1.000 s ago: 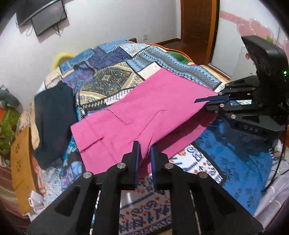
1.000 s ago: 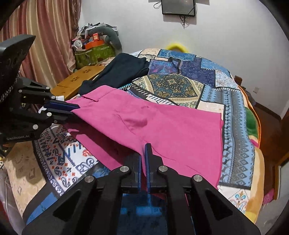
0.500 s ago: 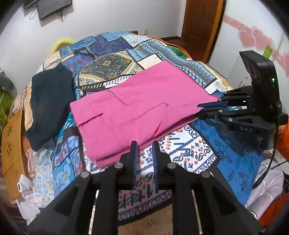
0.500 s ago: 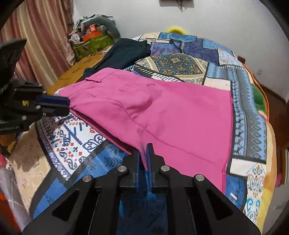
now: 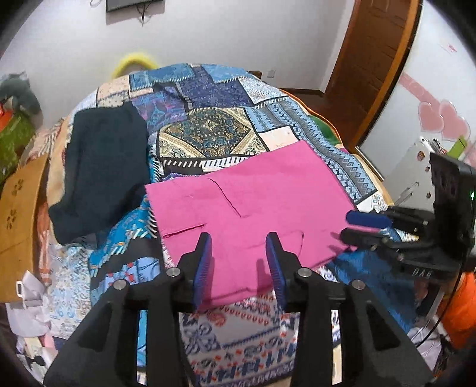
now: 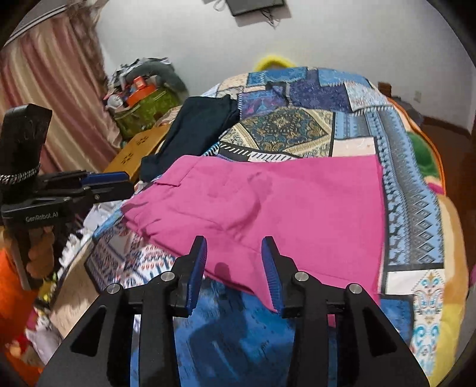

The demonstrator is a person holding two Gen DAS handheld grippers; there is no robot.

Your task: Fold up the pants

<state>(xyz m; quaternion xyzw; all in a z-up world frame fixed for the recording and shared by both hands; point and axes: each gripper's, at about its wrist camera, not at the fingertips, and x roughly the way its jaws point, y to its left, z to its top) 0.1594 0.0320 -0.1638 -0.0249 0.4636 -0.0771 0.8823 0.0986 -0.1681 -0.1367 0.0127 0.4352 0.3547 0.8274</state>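
Folded pants [image 5: 250,208] lie flat on a quilt-covered bed [image 5: 208,134]. A second folded garment [image 5: 101,172] lies on the bed to their left. A wall-mounted screen [image 5: 134,4] hangs behind the bed, and a door [image 5: 372,59] stands at its right.

Each gripper, left gripper [image 5: 238,238] and right gripper [image 6: 233,242], is formed of matte black angular fingers lined with ribbed blue pads [image 5: 203,266], fastened by silver round-head screws [image 6: 300,276], with white "GenRobot.AI" lettering [image 6: 41,218] printed on the body.
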